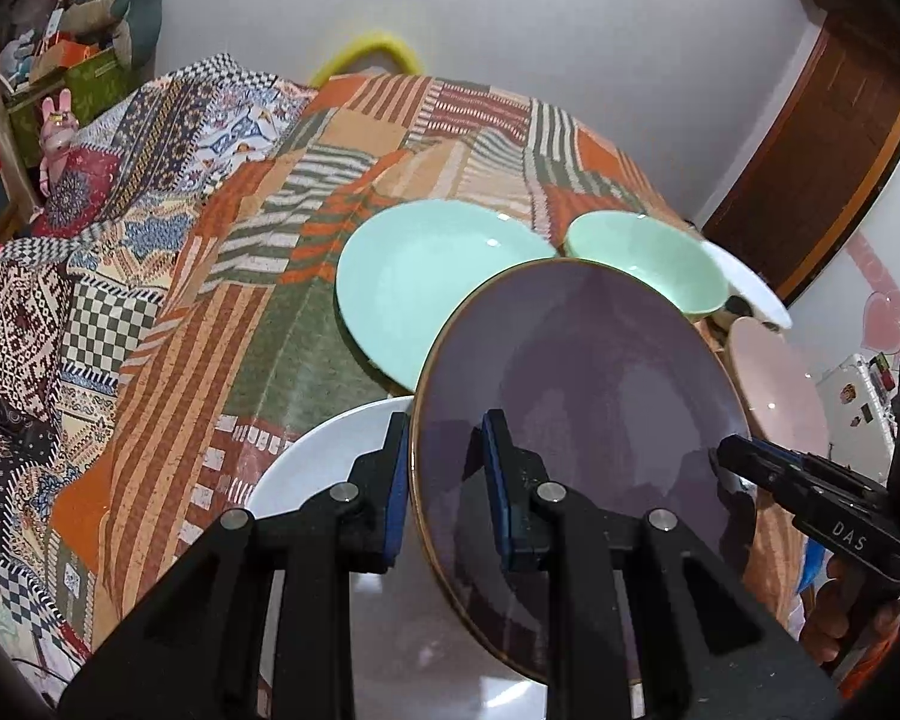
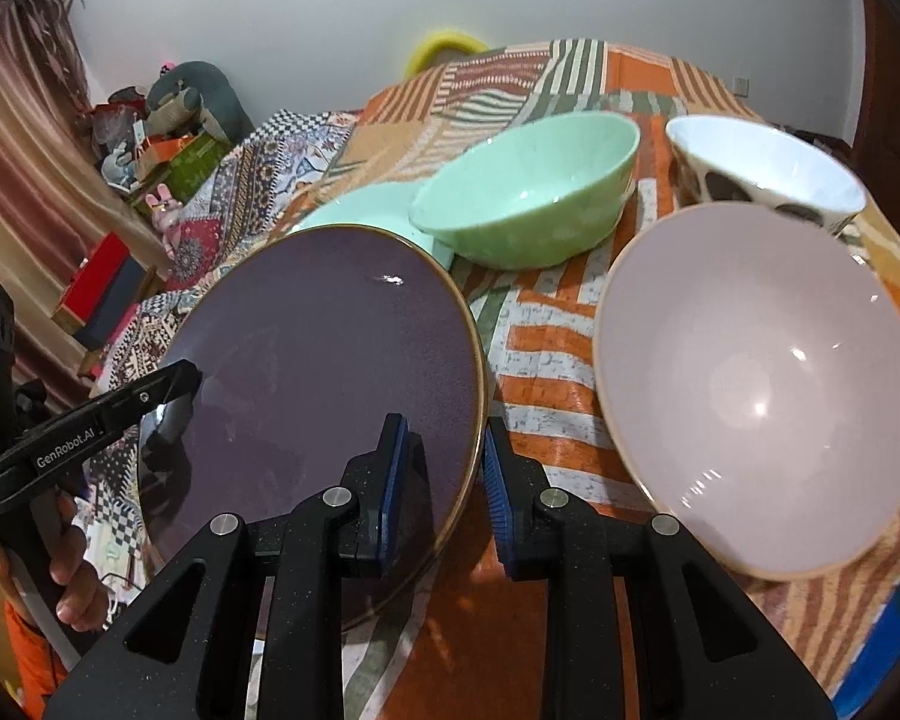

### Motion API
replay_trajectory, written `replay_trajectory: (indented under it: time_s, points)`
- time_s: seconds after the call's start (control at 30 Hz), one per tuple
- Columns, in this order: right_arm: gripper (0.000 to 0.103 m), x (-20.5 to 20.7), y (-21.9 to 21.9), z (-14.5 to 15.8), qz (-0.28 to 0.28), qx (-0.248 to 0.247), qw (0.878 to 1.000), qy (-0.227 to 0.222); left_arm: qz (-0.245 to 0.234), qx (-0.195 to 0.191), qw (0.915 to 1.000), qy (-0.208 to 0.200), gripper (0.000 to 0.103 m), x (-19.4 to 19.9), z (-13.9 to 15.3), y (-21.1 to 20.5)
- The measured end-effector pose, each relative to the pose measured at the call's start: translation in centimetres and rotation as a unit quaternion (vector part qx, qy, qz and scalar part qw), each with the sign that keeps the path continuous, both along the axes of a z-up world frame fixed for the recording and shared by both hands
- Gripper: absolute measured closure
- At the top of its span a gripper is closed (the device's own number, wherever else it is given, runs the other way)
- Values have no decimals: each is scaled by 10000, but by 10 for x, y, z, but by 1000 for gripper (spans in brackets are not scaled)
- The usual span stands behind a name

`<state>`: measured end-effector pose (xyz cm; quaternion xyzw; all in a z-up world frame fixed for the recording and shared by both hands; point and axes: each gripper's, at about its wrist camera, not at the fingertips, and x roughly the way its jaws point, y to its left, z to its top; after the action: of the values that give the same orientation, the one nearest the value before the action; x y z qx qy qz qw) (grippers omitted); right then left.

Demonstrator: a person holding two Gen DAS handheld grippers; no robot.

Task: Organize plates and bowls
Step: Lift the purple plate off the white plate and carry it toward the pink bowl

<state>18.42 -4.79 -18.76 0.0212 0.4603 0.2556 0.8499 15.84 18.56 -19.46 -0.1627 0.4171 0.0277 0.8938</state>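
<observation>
You hold the purple plate (image 1: 576,396) between both grippers. Your left gripper (image 1: 444,480) pinches the plate's left rim, one blue-padded finger on top of the face and the other beneath the edge, closed on it. Your right gripper (image 2: 441,480) does the same on the opposite rim, its fingers clamped over the gold-edged lip. In the left wrist view the tip of the right gripper shows at the plate's far side, and in the right wrist view the left gripper's tip sits at the plate's left rim, with your hand (image 2: 75,576) below it.

The plate is tilted and sits above the white plate (image 1: 324,462), which lies on the patterned cloth (image 1: 210,276) covering the desk. Whether the two plates touch cannot be told. Behind the purple plate lies the mint plate (image 1: 414,282), flat on the cloth. Just right of it stands the mint bowl (image 2: 534,204), and further right the white bowl (image 2: 762,168) with dark spots on its outside. The pink bowl (image 2: 756,384) stands nearest to your right gripper, upright on the cloth, just in front of the white bowl.

A yellow ring (image 2: 444,45) peeks over the far edge of the desk, against the wall.
</observation>
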Motion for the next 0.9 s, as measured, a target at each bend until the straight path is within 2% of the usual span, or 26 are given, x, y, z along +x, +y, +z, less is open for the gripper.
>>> replay_trajectory:
  time_s: [0.57, 0.9]
  points:
    - [80, -35, -31, 43, -103, 192, 9985, -503, -189, 129, 9984, -510, 80, -51, 58, -44]
    - [80, -53, -53, 46, -187, 244, 9980, -548, -302, 177, 9985, -414, 80, -74, 62, -70]
